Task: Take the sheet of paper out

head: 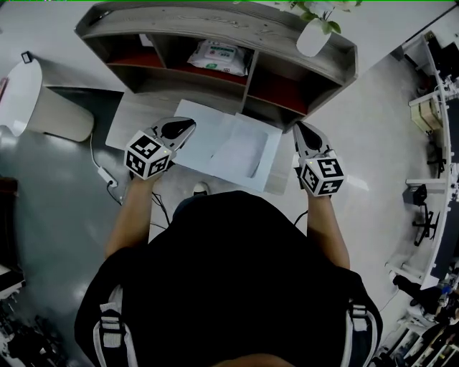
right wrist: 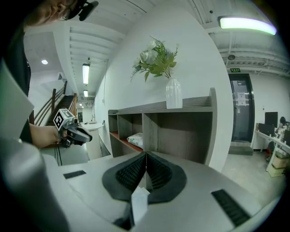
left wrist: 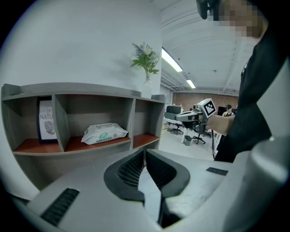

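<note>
Black-clad shoulders of the person (head: 229, 287) fill the foreground. Beyond them both tools meet the sheet of paper (head: 204, 143), which lies spread just in front of the shelf (head: 179, 18), over the table (head: 128, 123). The left hand-held gripper (head: 188, 127) is clenched on the sheet's edge to the left of the shelf's middle bay. The right hand-held gripper (head: 300, 130) is clenched on the opposite edge, below the shelf's right bay.

The sheet shows as two overlapping pale layers; I cannot tell whether that is a fold or a sleeve. Each pinch takes only a thin margin, so pulling the hands apart could tear the paper or slip one edge free. Lifting toward the shelf could crumple it against the front boards.
</note>
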